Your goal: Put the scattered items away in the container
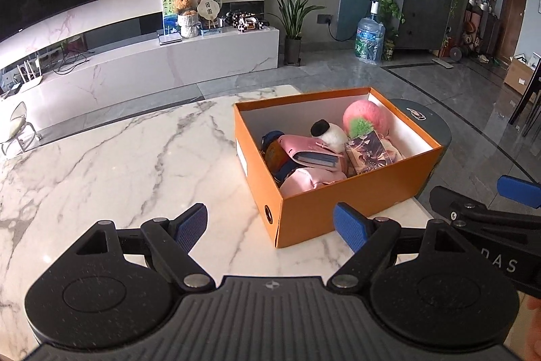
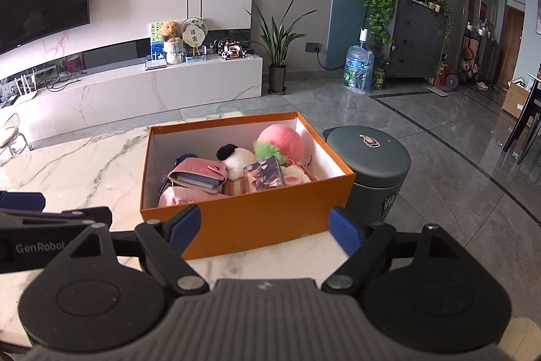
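The marble table (image 1: 101, 158) is lying bare; the orange box (image 2: 250, 219) is sitting straight ahead of your right gripper (image 2: 267, 230), nearer than your left gripper (image 1: 270, 225), both spread, gripping nothing.

Blue item (image 1: 270, 139): mostly hidden under the pink wallet (image 1: 306, 148); kind cannot be told.
Bin (image 2: 372, 164): near side hidden behind the box (image 2: 257, 215) (left wrist view shows only its lid).
Right gripper (image 1: 517, 192): cut off by the frame edge.
Bin label (image 2: 388, 205): print too small to read.
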The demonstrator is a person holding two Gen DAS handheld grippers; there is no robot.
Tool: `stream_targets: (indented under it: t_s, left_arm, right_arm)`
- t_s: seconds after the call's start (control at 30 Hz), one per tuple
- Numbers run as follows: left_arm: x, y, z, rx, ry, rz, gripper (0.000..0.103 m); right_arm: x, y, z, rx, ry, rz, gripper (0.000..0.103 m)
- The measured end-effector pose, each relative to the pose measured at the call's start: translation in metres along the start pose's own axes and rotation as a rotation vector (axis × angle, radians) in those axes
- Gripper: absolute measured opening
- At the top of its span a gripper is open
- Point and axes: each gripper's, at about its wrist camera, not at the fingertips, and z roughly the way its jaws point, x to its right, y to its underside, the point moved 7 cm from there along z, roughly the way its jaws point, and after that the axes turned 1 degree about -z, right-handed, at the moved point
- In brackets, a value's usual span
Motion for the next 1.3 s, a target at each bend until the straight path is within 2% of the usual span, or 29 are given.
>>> stream_targets:
  t_s: [0.53,0.7,1.3]
  left_arm:
    - [-0.001,-0.004,-0.013,0.034,-0.034,0.007,0.097]
    - [-0.003,-0.005,-0.013,0.038,-0.034,-0.002,0.092]
    - [-0.012,-0.006,-0.015,0.043,-0.04,-0.015,0.09]
  right_arm:
    - [-0.008,0.001,-0.008,0.011,-0.021,0.009,0.086]
    - [-0.011,-0.001,-0.009,0.019,-0.022,0.0,0.086]
    - [-0.022,-0.005,-0.011,0.027,-0.008,-0.035,0.086]
